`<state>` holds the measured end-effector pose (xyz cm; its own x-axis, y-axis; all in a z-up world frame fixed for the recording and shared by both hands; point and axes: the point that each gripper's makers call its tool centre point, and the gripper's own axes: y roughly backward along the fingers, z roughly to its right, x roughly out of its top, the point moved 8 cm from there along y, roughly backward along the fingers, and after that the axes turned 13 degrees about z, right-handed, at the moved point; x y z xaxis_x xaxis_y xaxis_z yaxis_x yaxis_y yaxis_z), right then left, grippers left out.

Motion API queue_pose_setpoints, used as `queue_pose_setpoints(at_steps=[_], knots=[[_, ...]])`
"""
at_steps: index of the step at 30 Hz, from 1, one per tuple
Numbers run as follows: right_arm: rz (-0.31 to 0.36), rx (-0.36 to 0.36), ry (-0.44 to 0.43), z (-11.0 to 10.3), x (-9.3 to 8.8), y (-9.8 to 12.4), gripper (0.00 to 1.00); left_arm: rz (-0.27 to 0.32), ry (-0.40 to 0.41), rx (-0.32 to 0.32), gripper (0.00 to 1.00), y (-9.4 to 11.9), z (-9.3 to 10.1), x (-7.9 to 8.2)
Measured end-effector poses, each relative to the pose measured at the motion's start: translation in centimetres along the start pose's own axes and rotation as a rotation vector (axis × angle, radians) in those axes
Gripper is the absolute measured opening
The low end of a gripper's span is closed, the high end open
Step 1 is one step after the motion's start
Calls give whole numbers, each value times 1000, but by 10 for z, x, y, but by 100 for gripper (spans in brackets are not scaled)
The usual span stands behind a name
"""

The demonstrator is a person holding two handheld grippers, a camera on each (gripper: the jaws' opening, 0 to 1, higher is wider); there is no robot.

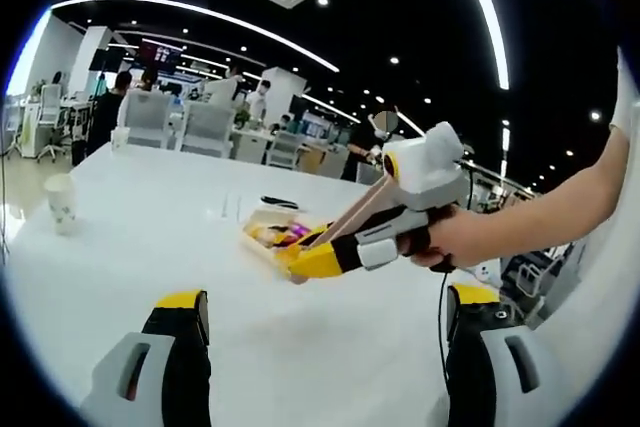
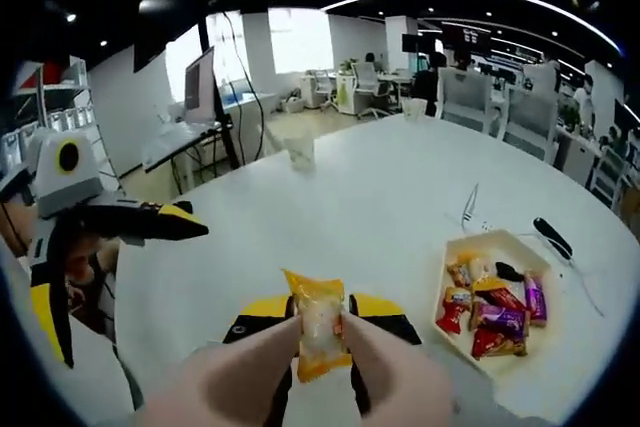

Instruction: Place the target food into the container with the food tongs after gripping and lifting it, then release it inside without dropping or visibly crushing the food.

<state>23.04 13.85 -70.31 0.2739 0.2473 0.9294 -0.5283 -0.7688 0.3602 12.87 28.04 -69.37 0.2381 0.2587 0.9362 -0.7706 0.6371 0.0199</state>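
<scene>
In the right gripper view a yellow and clear snack packet (image 2: 318,332) is pinched upright between the two beige arms of the food tongs (image 2: 375,372). My right gripper (image 2: 320,315) is shut on those tongs. The packet hangs over the white table, left of the pale container (image 2: 497,243), which holds several wrapped snacks. In the left gripper view a hand holds the right gripper (image 1: 312,262), with the tongs (image 1: 355,212) pointing at the container (image 1: 262,219). My left gripper (image 1: 328,299) is open and holds nothing; it also shows as the left gripper (image 2: 105,217) at the left.
A paper cup (image 1: 60,202) (image 2: 298,152) stands far out on the white table (image 1: 150,257). Beside the container lie a black pen (image 2: 550,237) and a thin cable (image 2: 470,207). Chairs, desks and people fill the office behind.
</scene>
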Motion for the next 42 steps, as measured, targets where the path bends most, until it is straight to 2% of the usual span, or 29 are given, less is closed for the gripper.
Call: queue_pose_setpoints(at_steps=[2, 8, 12, 13, 14, 16, 18, 22, 27, 29, 34, 42], knots=[[12, 12, 14, -3, 6, 2, 21, 18, -6, 3, 99, 2, 1, 5], [60, 31, 1, -5, 21, 14, 21, 76, -15, -47, 99, 2, 14, 18], [67, 33, 25, -6, 25, 23, 21, 79, -14, -60, 99, 0, 20, 16], [71, 29, 26, -5, 25, 27, 21, 76, 1, -65, 99, -1, 22, 15], [78, 21, 29, -3, 25, 30, 21, 106, 57, -86, 99, -3, 28, 16], [80, 17, 19, -2, 24, 34, 21, 181, 116, -104, 99, -6, 33, 21], [84, 13, 12, 0, 22, 40, 22, 196, 129, -105, 99, -7, 34, 23], [84, 15, 2, 2, 21, 46, 22, 200, 99, -74, 99, -9, 33, 28], [106, -6, -12, 7, 26, 54, 22, 225, 176, -93, 99, -12, 35, 31], [113, -13, -9, 9, 28, 57, 22, 227, 160, -97, 99, -14, 35, 32], [129, -39, -14, 19, 34, 63, 22, 175, 139, -108, 99, -20, 33, 34], [159, -63, -12, 30, 44, 69, 22, 157, 125, -102, 99, -20, 37, 37]])
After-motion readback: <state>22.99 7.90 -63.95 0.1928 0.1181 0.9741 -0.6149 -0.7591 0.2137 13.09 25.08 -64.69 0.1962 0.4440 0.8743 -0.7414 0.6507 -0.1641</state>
